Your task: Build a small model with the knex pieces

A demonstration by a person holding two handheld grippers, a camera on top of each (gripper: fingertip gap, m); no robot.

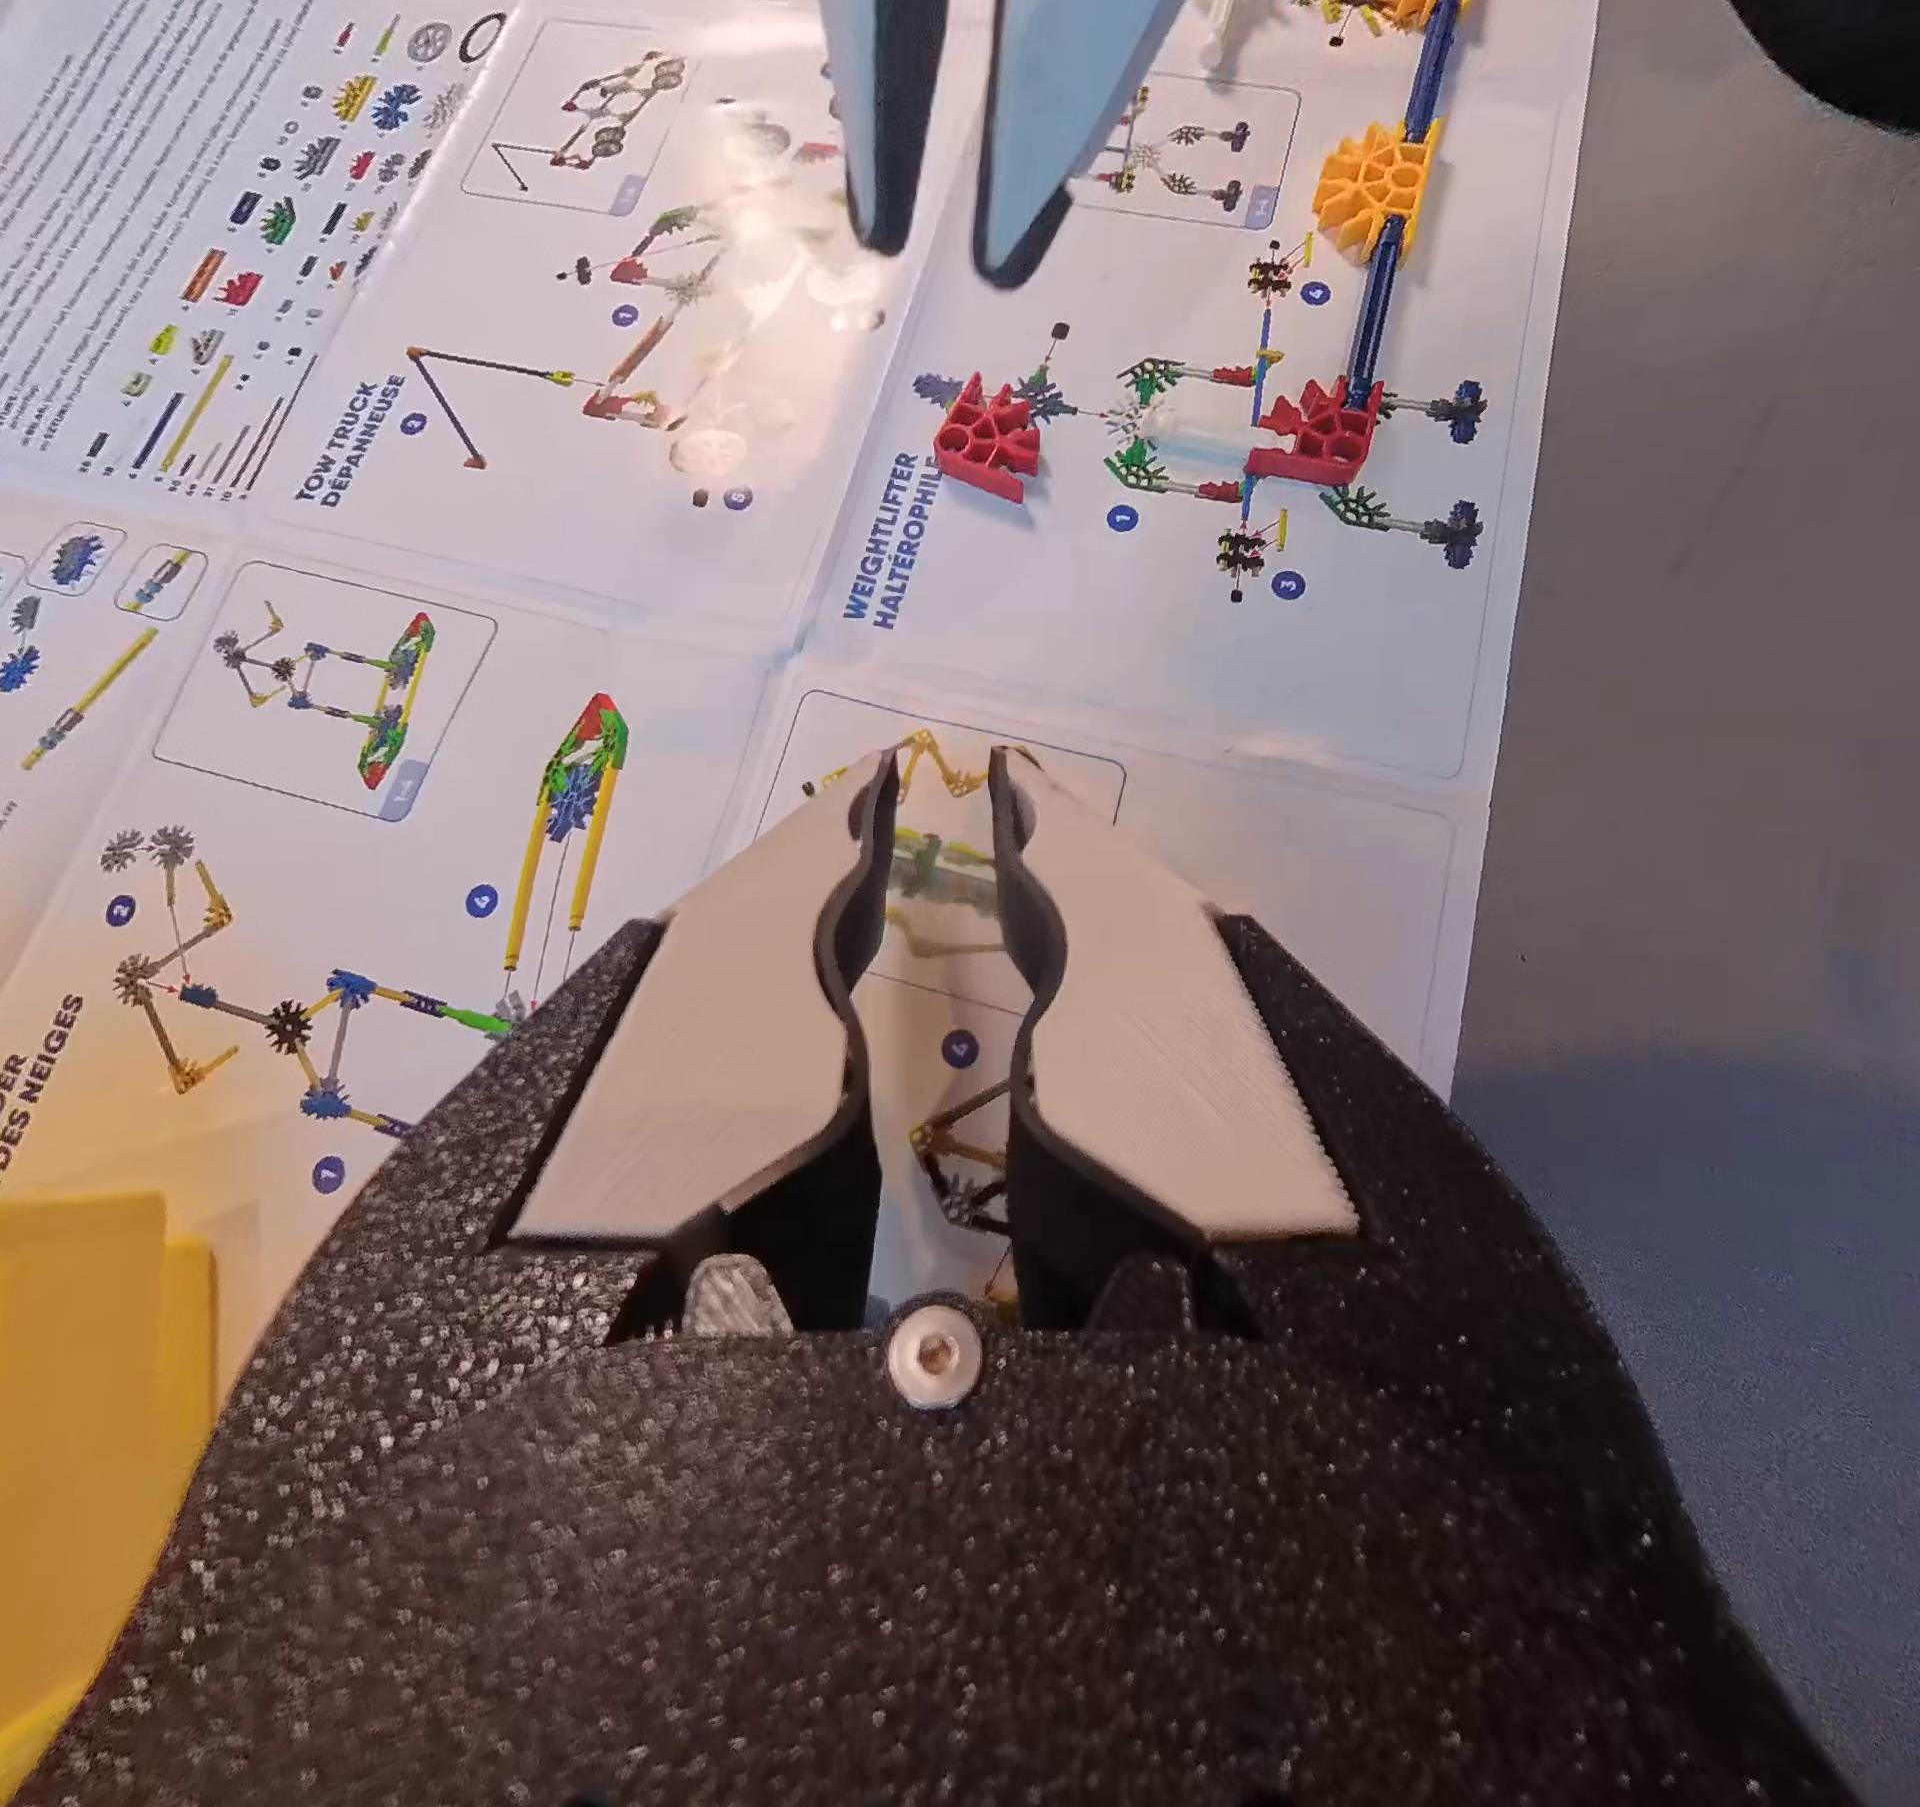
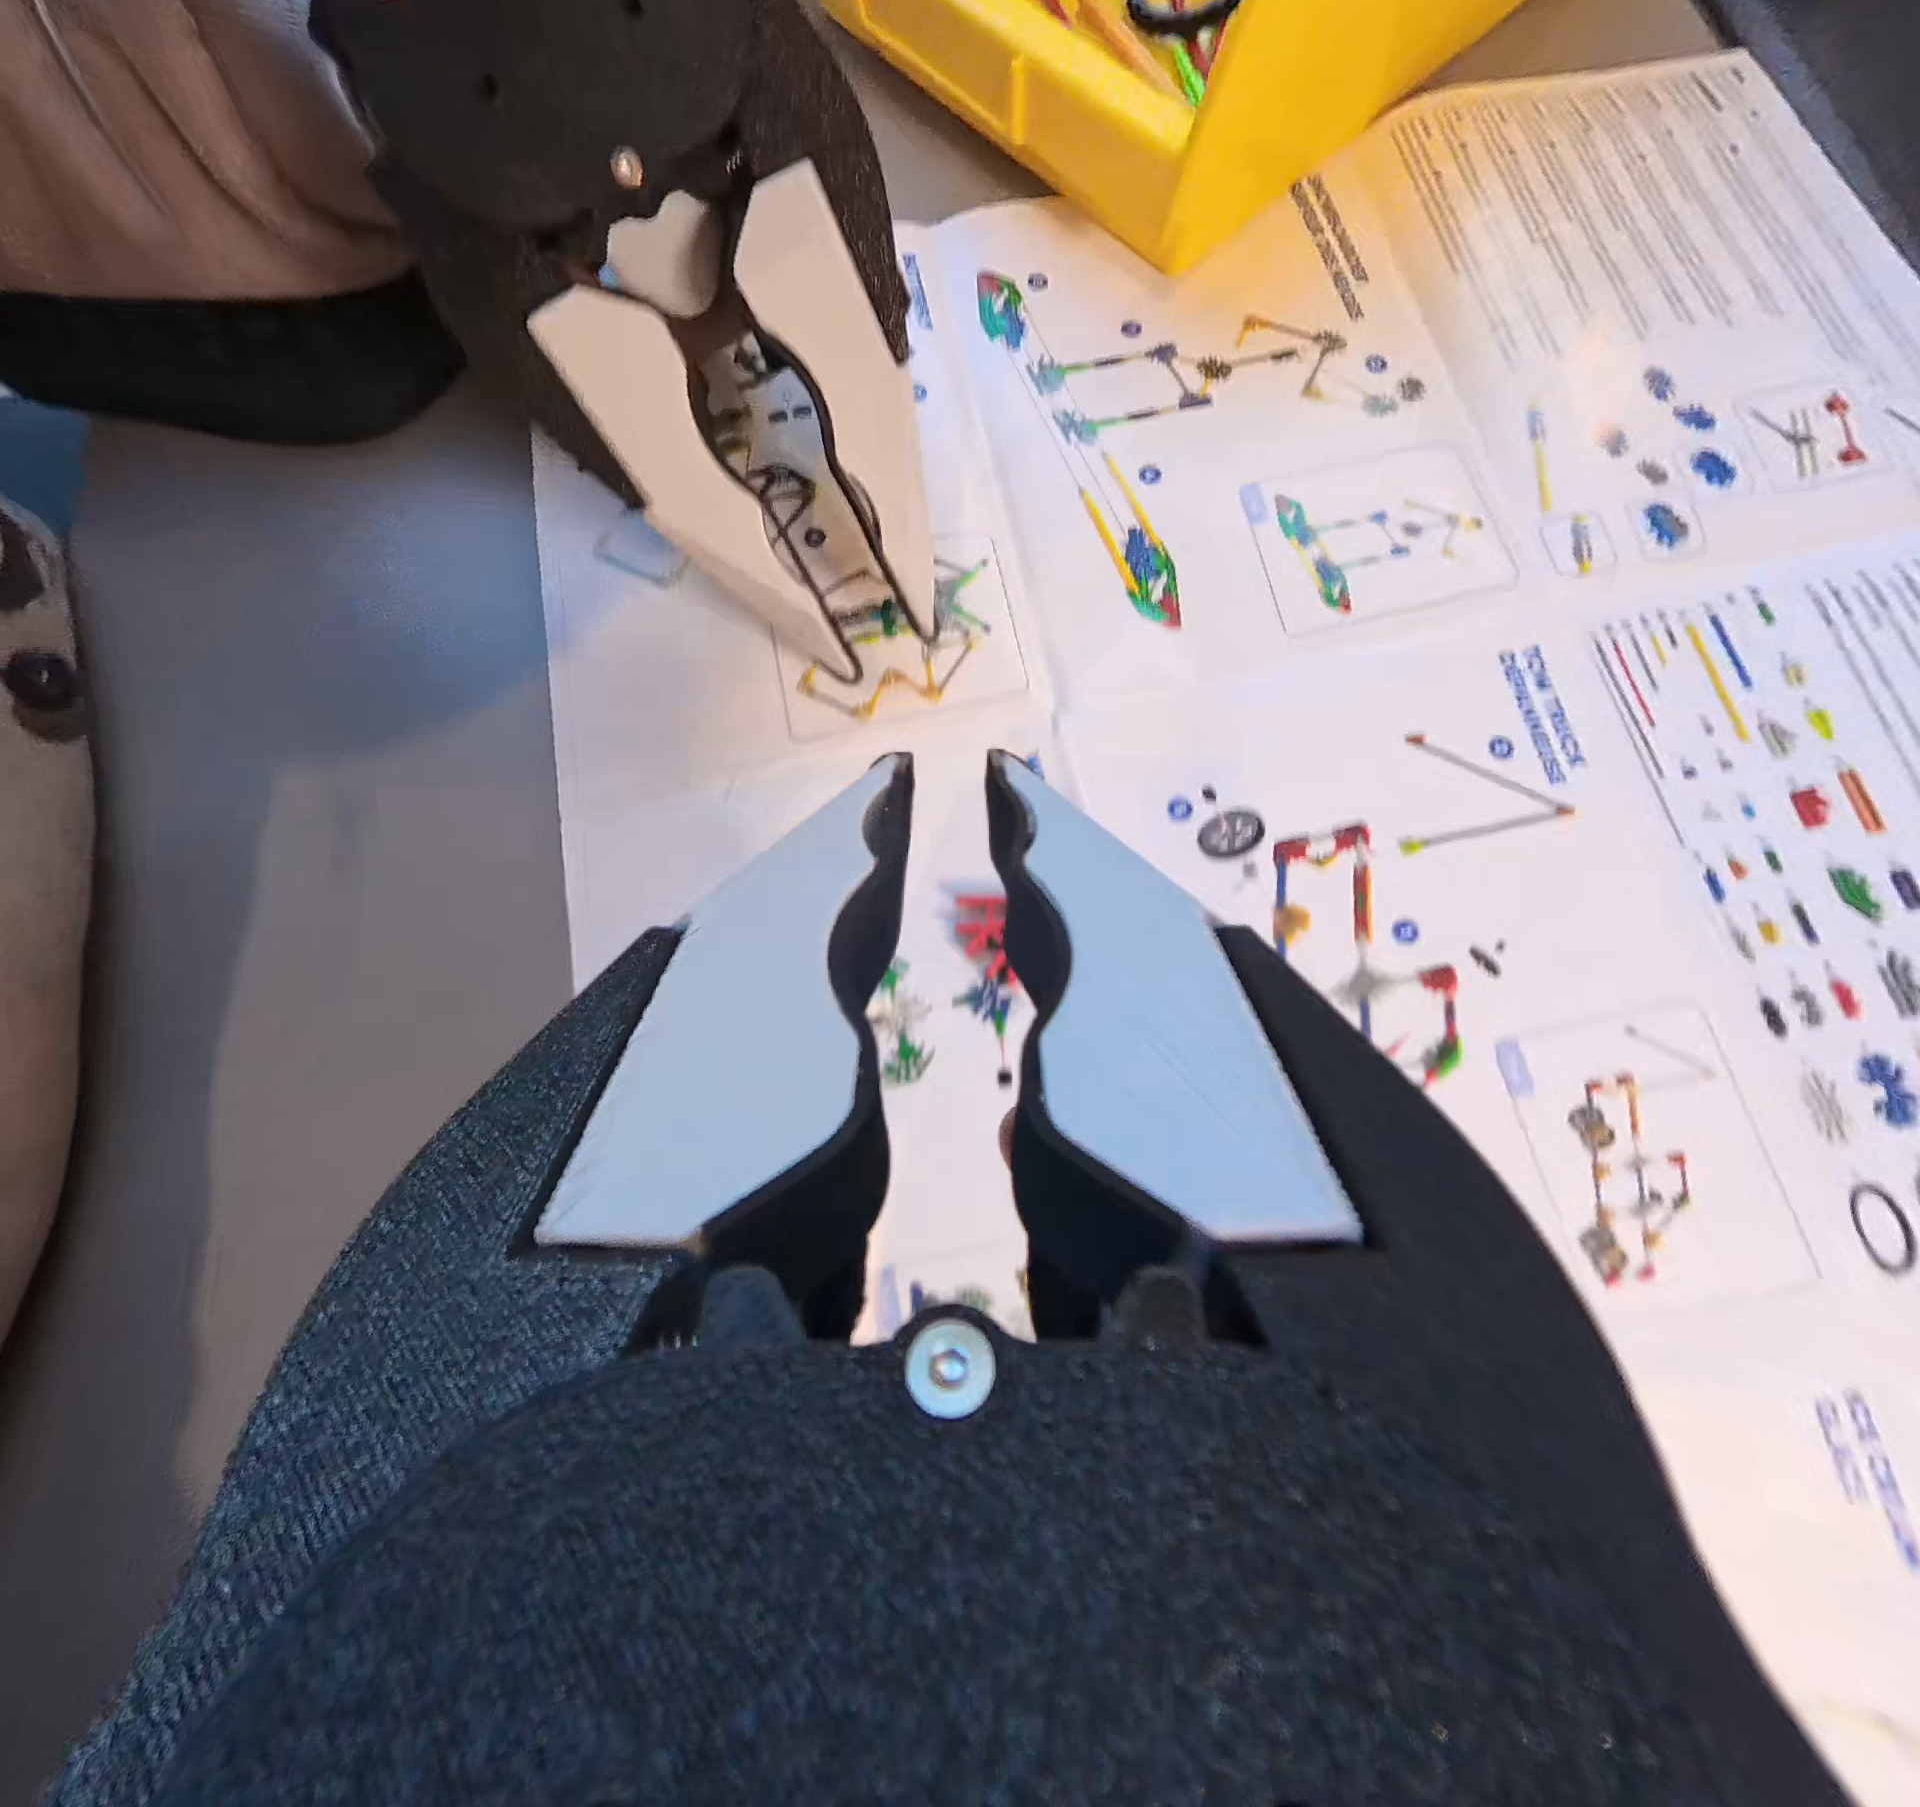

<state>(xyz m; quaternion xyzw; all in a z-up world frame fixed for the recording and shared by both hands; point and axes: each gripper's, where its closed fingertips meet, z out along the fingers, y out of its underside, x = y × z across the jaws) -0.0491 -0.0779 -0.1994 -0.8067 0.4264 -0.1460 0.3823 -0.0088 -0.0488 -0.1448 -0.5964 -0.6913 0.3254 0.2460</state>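
A large instruction sheet (image 1: pixel 665 552) is spread over the grey table (image 1: pixel 1714 822). Off its left corner a yellow bin (image 2: pixel 1122 95) of rods and rings is seen. The left gripper (image 1: pixel 940 765) is held just above the sheet's near edge, fingers parted with a narrow gap, nothing grasped. On the sheet's right side lie a loose red connector (image 1: pixel 987 438) and a blue-rod assembly (image 1: pixel 1371 303) with yellow and red connectors. The right gripper (image 2: pixel 948 770) hovers opposite, likewise slightly parted and empty.
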